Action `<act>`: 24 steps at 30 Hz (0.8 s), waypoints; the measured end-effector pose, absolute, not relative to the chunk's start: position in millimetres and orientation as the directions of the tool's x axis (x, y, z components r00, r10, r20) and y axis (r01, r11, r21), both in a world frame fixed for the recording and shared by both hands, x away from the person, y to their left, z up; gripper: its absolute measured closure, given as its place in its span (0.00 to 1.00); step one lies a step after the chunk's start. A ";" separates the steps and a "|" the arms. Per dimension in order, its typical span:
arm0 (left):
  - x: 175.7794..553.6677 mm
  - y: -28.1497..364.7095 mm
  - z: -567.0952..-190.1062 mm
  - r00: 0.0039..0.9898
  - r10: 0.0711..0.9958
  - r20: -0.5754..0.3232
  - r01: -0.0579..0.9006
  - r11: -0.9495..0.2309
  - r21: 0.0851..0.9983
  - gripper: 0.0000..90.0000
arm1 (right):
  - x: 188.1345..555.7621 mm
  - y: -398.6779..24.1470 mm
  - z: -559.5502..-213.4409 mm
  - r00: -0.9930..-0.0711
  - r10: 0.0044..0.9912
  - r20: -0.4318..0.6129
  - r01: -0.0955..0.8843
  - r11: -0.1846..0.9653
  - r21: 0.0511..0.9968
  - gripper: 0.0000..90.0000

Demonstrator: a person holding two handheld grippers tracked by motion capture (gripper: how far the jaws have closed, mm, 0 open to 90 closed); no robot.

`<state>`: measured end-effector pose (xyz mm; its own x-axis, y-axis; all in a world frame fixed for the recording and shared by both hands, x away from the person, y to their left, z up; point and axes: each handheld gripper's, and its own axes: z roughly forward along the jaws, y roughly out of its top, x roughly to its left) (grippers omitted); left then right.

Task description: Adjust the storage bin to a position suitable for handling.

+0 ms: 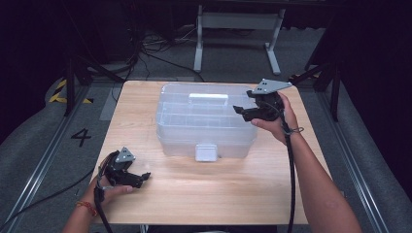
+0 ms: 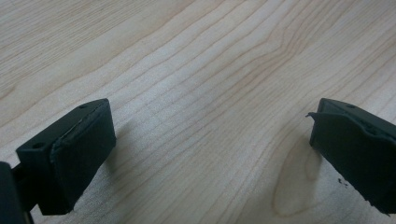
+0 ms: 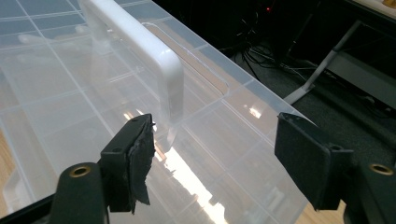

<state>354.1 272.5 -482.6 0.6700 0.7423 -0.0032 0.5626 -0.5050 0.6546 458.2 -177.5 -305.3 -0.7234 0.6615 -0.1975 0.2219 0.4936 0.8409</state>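
A clear plastic storage box (image 1: 204,121) with a shut lid stands in the middle of the wooden table (image 1: 209,194). It has a white handle (image 1: 208,96) on top and a white latch (image 1: 205,152) on its near side. My right gripper (image 1: 241,112) hovers at the box's right end, open, jaws pointing left over the lid. In the right gripper view the right gripper (image 3: 215,149) is just above the lid (image 3: 70,93), with the handle (image 3: 154,51) ahead of the jaws and nothing between them. My left gripper (image 1: 142,178) rests low at the table's near left, and the left gripper (image 2: 210,140) stands open over bare wood.
A white stand (image 1: 238,29) and loose cables (image 1: 150,48) lie on the floor beyond the table. Dark tripod legs stand at the far left (image 1: 73,82) and far right (image 1: 330,77). A floor mark "4" (image 1: 80,137) is left of the table.
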 end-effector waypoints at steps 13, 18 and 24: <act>354.6 272.8 -482.6 0.672 0.741 0.003 0.558 -0.508 0.656 0.01 | 468.8 -155.5 -302.3 -0.740 0.639 -0.210 0.215 0.520 0.826 0.36; 354.1 272.5 -482.6 0.670 0.742 -0.004 0.563 -0.505 0.654 0.01 | 470.9 -149.5 -300.7 -0.746 0.630 -0.214 0.211 0.529 0.822 0.37; 354.6 272.7 -482.5 0.671 0.741 0.003 0.558 -0.508 0.656 0.01 | 474.4 -144.2 -300.7 -0.750 0.624 -0.220 0.209 0.539 0.816 0.39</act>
<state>354.6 272.7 -482.5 0.6715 0.7410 0.0028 0.5583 -0.5084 0.6556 474.4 -144.2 -300.7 -0.7503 0.6235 -0.2198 0.2094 0.5394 0.8156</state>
